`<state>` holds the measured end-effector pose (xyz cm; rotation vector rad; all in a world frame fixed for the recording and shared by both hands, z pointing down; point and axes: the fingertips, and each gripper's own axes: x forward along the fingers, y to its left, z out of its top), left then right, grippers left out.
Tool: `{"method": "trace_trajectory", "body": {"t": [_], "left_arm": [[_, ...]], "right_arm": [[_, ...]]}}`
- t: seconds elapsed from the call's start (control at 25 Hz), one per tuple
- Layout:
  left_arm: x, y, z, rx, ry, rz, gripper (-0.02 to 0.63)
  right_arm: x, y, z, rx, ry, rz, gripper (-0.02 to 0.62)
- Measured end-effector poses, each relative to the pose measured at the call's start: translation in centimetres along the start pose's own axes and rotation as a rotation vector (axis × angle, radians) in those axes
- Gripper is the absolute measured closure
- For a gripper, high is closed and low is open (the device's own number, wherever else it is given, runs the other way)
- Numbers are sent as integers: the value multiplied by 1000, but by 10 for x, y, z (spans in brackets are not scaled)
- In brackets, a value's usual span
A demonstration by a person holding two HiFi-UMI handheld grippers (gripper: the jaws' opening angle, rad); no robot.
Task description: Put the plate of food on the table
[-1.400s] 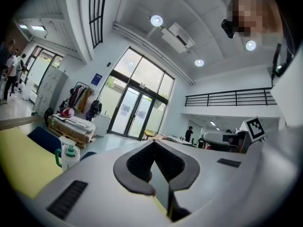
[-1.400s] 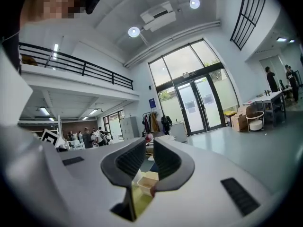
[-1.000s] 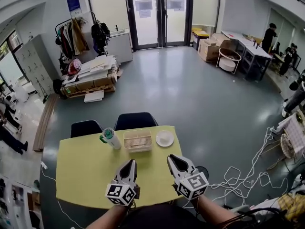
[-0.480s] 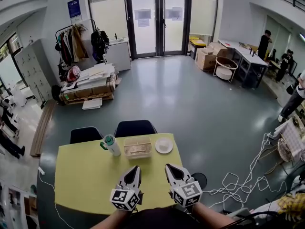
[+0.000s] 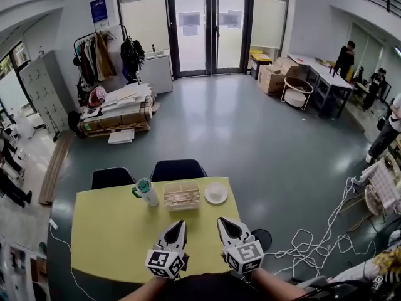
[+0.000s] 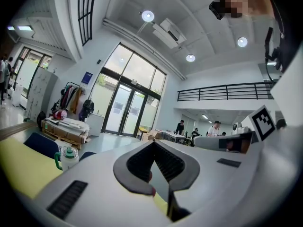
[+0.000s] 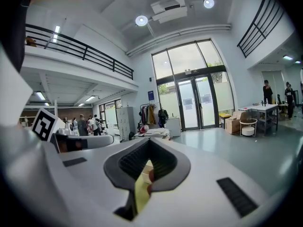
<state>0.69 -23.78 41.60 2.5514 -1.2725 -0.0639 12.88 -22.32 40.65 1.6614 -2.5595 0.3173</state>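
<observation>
A small white plate (image 5: 215,192) sits on the yellow table (image 5: 113,231) at its far right; what lies on it is too small to tell. My left gripper (image 5: 180,225) and right gripper (image 5: 222,221) hover side by side over the table's near edge, well short of the plate. Each is shut with nothing between its jaws. In the left gripper view the left gripper (image 6: 154,144) points out across the room, jaws meeting at the tip. The right gripper (image 7: 149,141) looks the same in its own view, with a sliver of yellow table below.
A slatted beige basket (image 5: 182,194) stands left of the plate, and a white jug with a green lid (image 5: 147,191) left of that. Two dark chairs (image 5: 178,168) are tucked in at the far side. Cables (image 5: 313,243) trail on the floor at right. People stand at far desks.
Both grippers have drawn back slightly toward me and closer together. The head view has shifted a little. Plate, basket and jug stay where they were.
</observation>
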Motion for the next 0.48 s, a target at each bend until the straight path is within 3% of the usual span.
{"method": "trace_trajectory", "body": {"t": [0.48], "left_arm": [[-3,19,-4,-12,-4,9,597]], "right_arm": [[11,2,-9,-14,4,-13,583]]}}
